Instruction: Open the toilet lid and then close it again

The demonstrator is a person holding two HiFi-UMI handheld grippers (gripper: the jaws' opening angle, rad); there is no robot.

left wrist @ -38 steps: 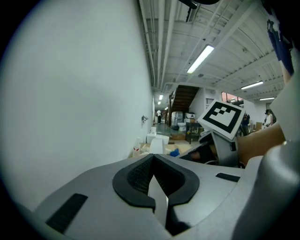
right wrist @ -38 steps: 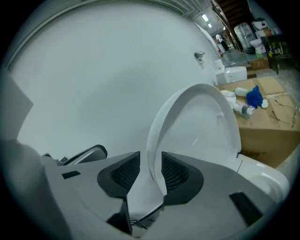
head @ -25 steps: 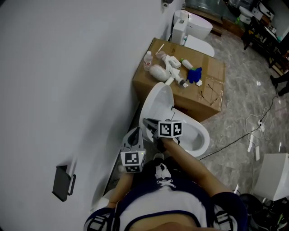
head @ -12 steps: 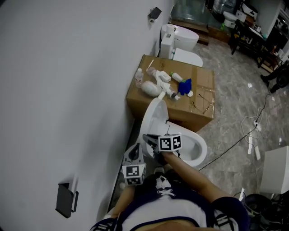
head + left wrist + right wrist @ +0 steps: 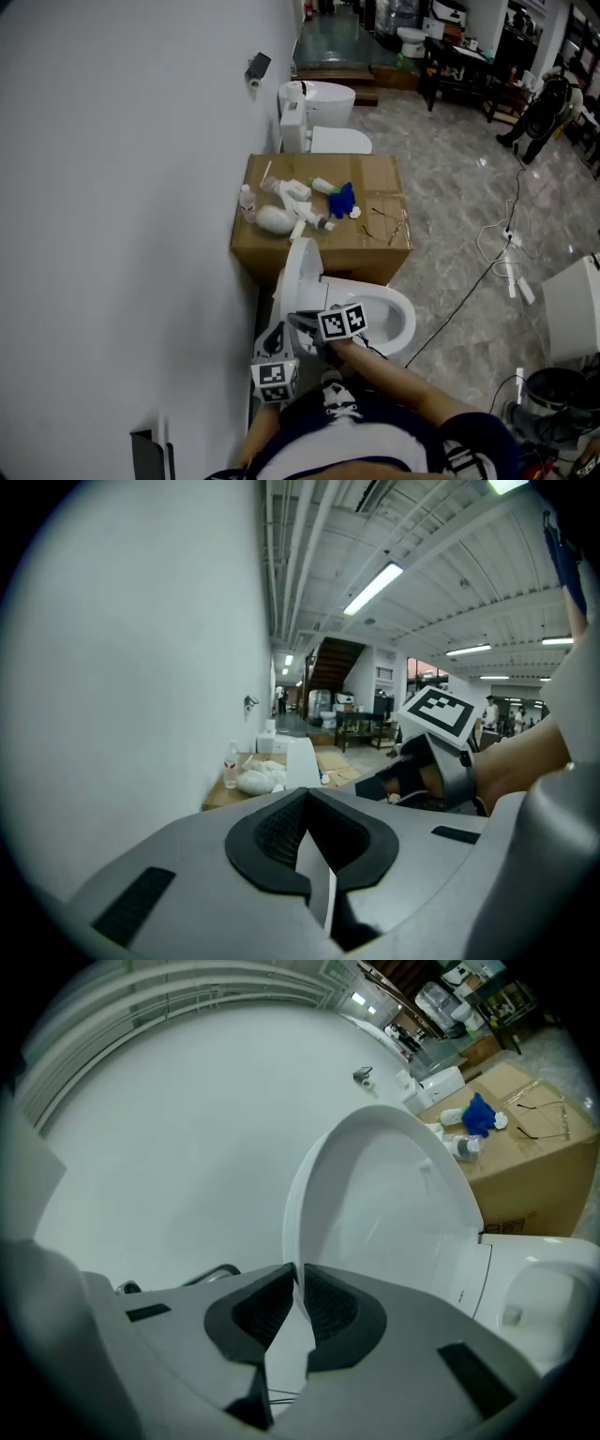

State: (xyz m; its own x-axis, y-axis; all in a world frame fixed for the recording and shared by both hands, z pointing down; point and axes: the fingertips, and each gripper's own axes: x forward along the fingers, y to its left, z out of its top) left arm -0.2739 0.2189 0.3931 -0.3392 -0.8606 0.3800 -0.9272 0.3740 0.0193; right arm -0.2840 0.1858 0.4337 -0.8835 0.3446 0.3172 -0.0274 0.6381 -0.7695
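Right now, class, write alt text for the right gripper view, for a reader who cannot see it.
The right tongs pinch the rim of a white toilet lid, which stands raised before a plain wall. At right are the open bowl and, behind it, a cardboard box strewn with small items.

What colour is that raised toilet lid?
Plain white, with no pattern. The toilet lid shows best in the right gripper view, where it fills the middle of the picture.

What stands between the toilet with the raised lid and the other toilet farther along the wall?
A cardboard box, with a bottle and a blue thing among the clutter on top; the head view shows it.
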